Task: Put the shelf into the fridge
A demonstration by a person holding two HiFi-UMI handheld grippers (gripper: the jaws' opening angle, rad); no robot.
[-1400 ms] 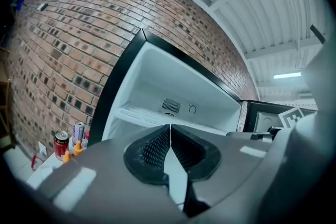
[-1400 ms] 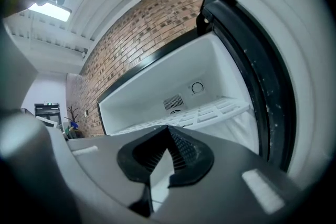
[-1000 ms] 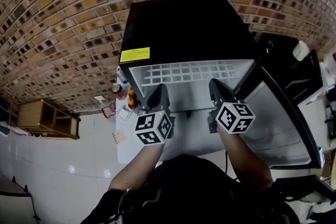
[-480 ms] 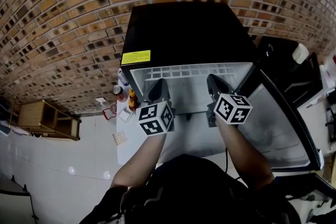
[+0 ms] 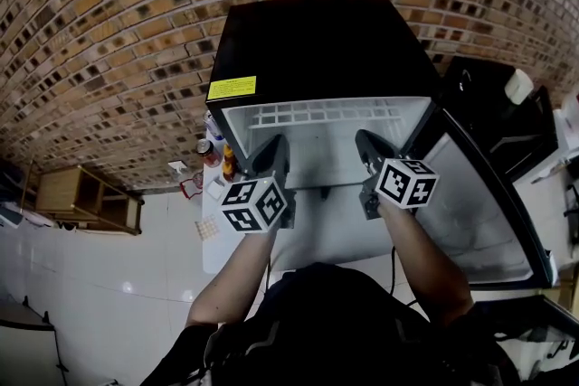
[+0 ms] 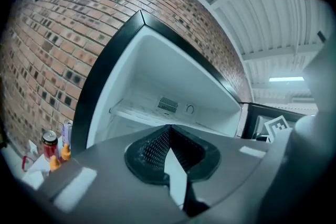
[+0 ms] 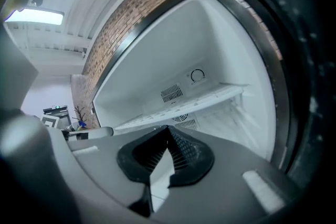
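Note:
The black mini fridge [image 5: 317,41] stands open, its door [image 5: 479,212] swung out to the right. A white wire shelf [image 5: 317,115] lies level across the upper part of the white interior, and shows as a thin ledge in the left gripper view [image 6: 152,115] and the right gripper view [image 7: 184,107]. My left gripper [image 5: 274,145] and right gripper [image 5: 367,140] hover side by side just in front of the opening, a little short of the shelf. Both are shut with nothing between the jaws [image 6: 168,127] [image 7: 168,127].
A can and small bottles [image 5: 217,160] stand on the floor at the fridge's left side, the can [image 6: 49,141] near the frame's edge. A wooden rack [image 5: 77,199] is farther left. A black appliance [image 5: 498,104] sits behind the door. Brick wall behind.
Both grippers stay in front of the opening, shut as before. The marker cubes have tipped slightly and the left one has drifted a little left.

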